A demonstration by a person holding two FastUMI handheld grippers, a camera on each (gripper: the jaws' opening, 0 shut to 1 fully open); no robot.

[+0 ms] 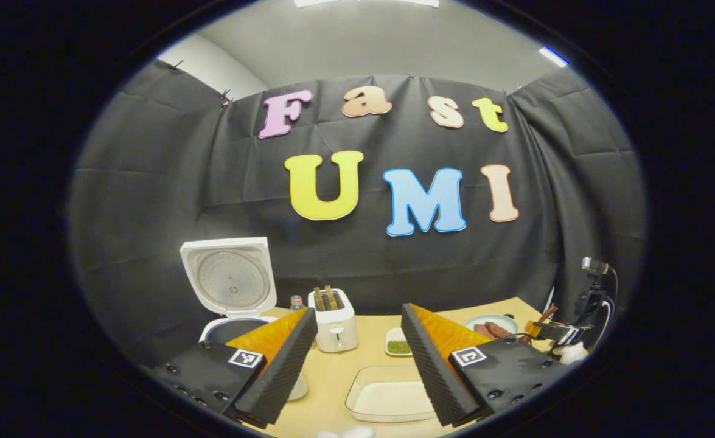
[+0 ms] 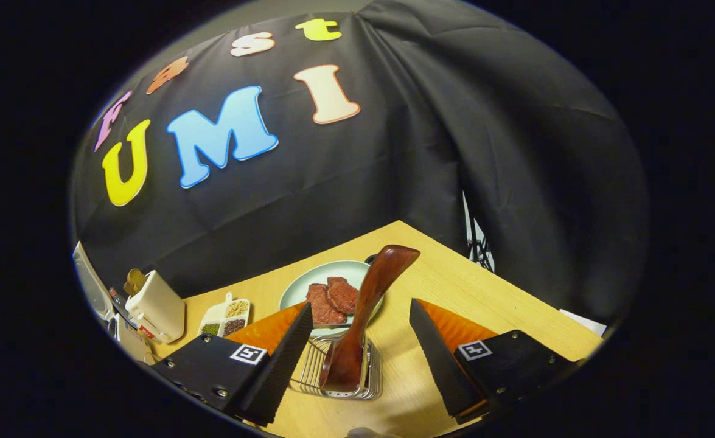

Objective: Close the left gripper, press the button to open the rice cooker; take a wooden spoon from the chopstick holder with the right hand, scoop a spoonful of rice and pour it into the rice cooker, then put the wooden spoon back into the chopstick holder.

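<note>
The white rice cooker (image 1: 235,328) stands at the back left with its lid (image 1: 229,283) raised upright. My left gripper (image 1: 359,311) hovers open above the table, nothing between its fingers, over a glass dish of rice (image 1: 387,398). In the right gripper view a dark wooden spoon (image 2: 363,304) stands in a wire chopstick holder (image 2: 314,368). My right gripper (image 2: 360,304) is open, one finger on each side of the spoon, neither touching it. The left gripper view shows the right gripper (image 1: 561,333) far right, beside the spoon handle (image 1: 546,316).
A white toaster (image 1: 333,319) stands behind the rice dish, a small dish of green grains (image 1: 398,345) beside it. A plate of meat (image 2: 333,286) lies just behind the holder, a divided dish (image 2: 226,316) to its left. The table's right edge (image 2: 515,298) is close.
</note>
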